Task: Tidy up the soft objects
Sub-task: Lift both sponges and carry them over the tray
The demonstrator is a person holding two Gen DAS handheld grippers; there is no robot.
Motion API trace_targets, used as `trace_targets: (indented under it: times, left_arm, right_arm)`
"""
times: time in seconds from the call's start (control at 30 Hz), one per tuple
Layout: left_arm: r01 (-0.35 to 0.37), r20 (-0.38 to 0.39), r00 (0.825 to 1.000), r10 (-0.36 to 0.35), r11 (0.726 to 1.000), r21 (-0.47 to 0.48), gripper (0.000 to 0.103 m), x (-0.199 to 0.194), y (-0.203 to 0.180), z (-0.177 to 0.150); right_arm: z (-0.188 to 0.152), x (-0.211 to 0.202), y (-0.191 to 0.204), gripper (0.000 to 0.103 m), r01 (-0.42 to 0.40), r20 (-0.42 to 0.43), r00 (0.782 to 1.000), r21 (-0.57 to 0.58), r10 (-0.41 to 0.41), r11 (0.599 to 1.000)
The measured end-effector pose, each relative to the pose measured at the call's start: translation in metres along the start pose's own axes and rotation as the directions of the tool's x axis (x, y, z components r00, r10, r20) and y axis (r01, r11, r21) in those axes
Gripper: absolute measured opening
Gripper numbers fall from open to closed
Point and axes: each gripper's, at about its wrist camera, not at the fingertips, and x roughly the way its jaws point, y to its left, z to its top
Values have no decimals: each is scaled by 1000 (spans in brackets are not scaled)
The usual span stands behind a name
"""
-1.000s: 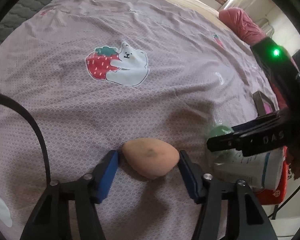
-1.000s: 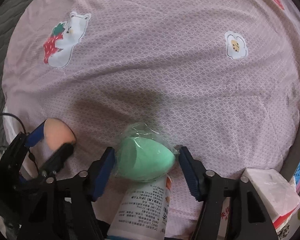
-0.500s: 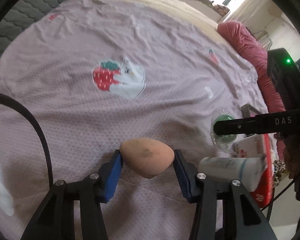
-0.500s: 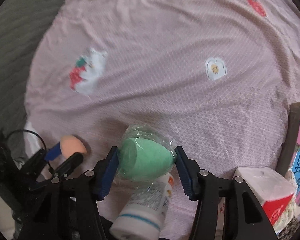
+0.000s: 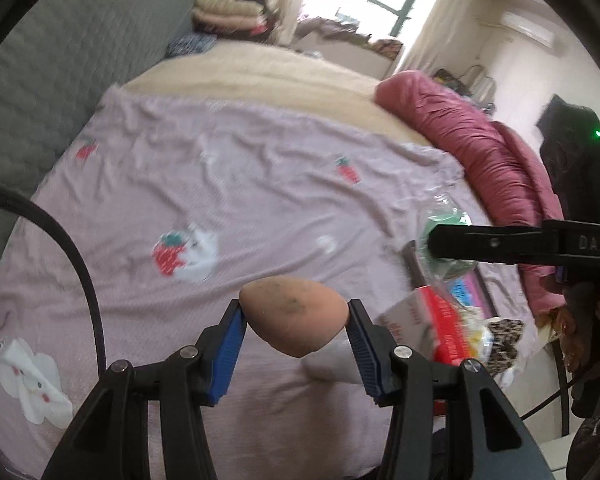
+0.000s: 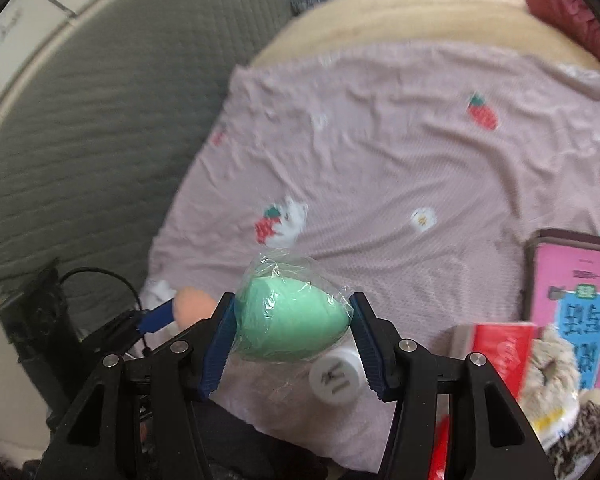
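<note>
My left gripper (image 5: 294, 322) is shut on an orange egg-shaped sponge (image 5: 294, 314), held well above the pink patterned bedsheet (image 5: 240, 184); both blue pads press its sides. My right gripper (image 6: 292, 326) is shut on a green egg-shaped sponge (image 6: 290, 322) wrapped in clear plastic, also lifted off the bed. In the left wrist view the right gripper's black finger (image 5: 500, 244) crosses at the right with the green sponge (image 5: 446, 222) behind it. In the right wrist view the orange sponge (image 6: 192, 304) shows at the lower left.
A white bottle (image 6: 334, 376) lies on the sheet under the right gripper. A red and white box (image 6: 500, 344), a pink book (image 6: 576, 292) and fluffy items (image 6: 552, 364) lie at the right. A maroon duvet (image 5: 472, 148) and a grey quilted headboard (image 6: 80, 128) border the bed.
Both grippers closed on their sponges and lifted them high off the bed. The views tilted up, so the headboard, window and far room came into sight.
</note>
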Motion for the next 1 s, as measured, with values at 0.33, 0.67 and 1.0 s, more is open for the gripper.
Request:
trace_targets:
  times: [0.33, 0.67, 1.0]
  left_arm:
    - [85, 30, 995, -92, 981, 176, 52, -22, -120, 8]
    - [163, -28, 986, -165, 917, 363, 52, -2, -243, -5]
    - [211, -155, 976, -156, 859, 467, 52, 48, -312, -43]
  right_arm:
    - [-53, -136, -48, 57, 76, 215, 973, 48, -85, 996]
    - [-118, -219, -122, 57, 131, 295, 939, 171, -178, 976]
    - [-157, -246, -174, 57, 168, 319, 915, 256, -247, 952]
